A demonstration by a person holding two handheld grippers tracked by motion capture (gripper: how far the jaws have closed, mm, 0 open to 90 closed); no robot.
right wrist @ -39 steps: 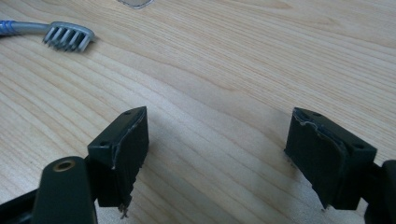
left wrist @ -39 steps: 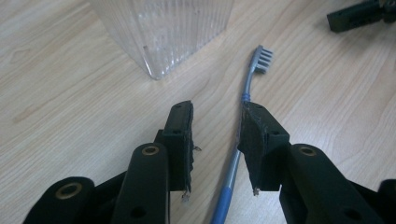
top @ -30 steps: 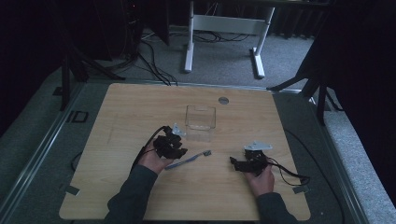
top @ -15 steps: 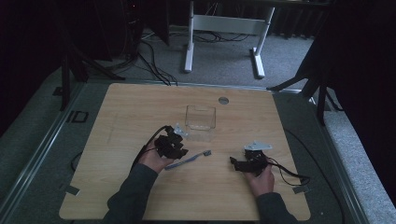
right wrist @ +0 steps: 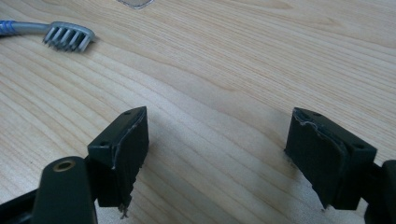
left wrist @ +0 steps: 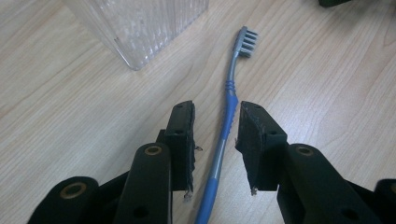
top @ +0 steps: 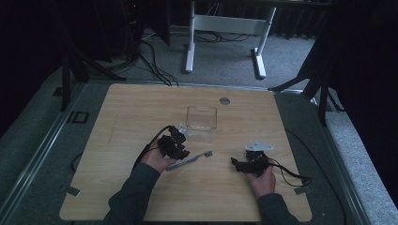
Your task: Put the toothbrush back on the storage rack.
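A blue toothbrush (left wrist: 229,98) with a grey head lies flat on the wooden table (top: 141,108), just in front of a clear ribbed container (top: 202,119). My left gripper (left wrist: 215,109) is low over the handle, one jaw on each side. The pads stand apart from the handle, so it is open; the jaws have closed a little in the last second. In the high view the left gripper (top: 182,151) sits at the toothbrush's (top: 190,161) handle end. My right gripper (top: 234,164) rests to the right, wide open (right wrist: 217,123) over bare wood, with the brush head (right wrist: 67,36) farther off.
The container (left wrist: 140,28) stands upright just beyond the left jaws. A small grey round cap (top: 225,100) sits near the table's far edge. White desk legs (top: 189,47) and cables lie on the floor beyond. A cable trails from the right gripper toward the table's right edge.
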